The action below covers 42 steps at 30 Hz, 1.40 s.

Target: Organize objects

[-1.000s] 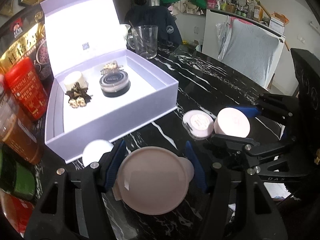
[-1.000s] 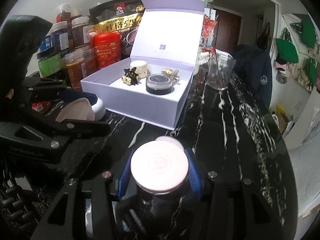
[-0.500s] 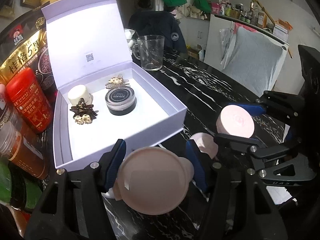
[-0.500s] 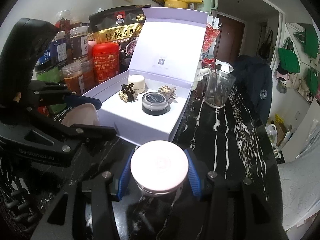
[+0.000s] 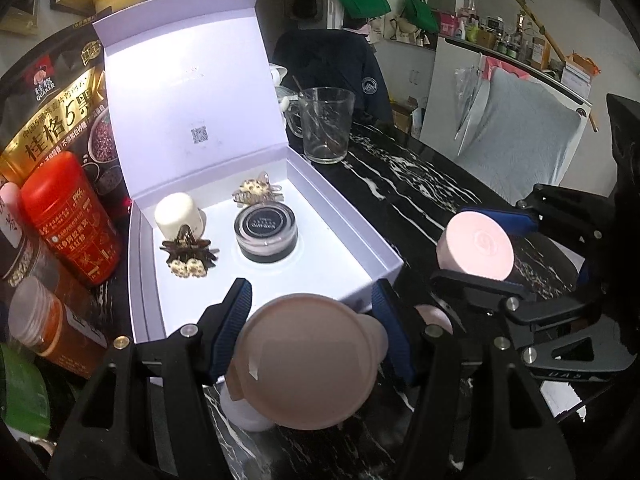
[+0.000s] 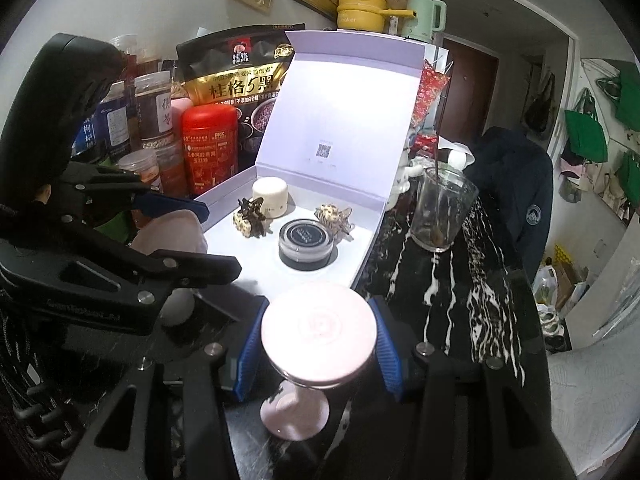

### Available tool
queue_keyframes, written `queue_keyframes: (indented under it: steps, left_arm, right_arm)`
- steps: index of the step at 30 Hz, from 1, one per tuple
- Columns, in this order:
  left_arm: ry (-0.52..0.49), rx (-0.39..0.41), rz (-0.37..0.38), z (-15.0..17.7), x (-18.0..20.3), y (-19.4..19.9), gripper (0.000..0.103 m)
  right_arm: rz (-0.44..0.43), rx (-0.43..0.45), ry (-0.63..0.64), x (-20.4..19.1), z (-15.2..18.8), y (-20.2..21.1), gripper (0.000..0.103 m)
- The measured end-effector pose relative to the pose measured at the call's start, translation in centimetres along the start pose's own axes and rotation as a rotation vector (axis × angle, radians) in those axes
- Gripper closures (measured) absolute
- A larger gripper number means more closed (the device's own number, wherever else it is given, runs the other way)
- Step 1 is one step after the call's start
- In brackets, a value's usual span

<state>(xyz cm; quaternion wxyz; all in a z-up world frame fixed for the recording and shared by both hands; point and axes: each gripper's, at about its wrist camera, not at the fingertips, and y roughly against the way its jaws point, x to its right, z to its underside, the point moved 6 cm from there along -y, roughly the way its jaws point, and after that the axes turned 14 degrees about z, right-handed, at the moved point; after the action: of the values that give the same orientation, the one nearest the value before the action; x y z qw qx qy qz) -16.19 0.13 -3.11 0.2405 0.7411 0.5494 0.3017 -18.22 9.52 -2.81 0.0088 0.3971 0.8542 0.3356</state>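
An open lilac gift box (image 5: 384, 256) (image 6: 360, 268) stands on the black marble table. Inside are a cream jar (image 5: 178, 216), a black-lidded jar (image 5: 266, 232) (image 6: 306, 242) and two hair clips (image 5: 188, 256) (image 5: 256, 190). My left gripper (image 5: 312, 328) is shut on a beige-pink round case (image 5: 306, 362), held above the table at the box's near edge. My right gripper (image 6: 318, 340) is shut on a pink-lidded jar (image 6: 318, 326), held up to the right of the box; it also shows in the left wrist view (image 5: 474, 246). Another pink jar (image 6: 294, 414) and a white round object (image 5: 244, 412) lie on the table below.
A glass mug (image 5: 326, 124) (image 6: 442, 212) stands past the box's far right corner. A red tin (image 5: 70, 216), spice jars (image 6: 154, 112) and an oat bag (image 6: 240, 68) crowd the left side. A chair with a dark jacket (image 6: 516, 184) is behind the table.
Both grippers have risen with their loads and moved toward the box. The pink jar and white object left on the table now sit lower, under the grippers.
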Motion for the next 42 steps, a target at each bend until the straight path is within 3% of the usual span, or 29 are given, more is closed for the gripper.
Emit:
queue_keyframes:
  steps: [19,42]
  left_arm:
    - [0.046,0.037,-0.031,-4.7,-5.0,-1.5,0.042]
    - [0.106,0.027,-0.081,-6.4,-11.2,-4.0,0.042]
  right_arm:
    - [-0.041,0.031,0.037,-0.1,-5.0,-4.0,0.051]
    - [-0.101,0.013,0.060,-1.6,-8.3,-10.3,0.051]
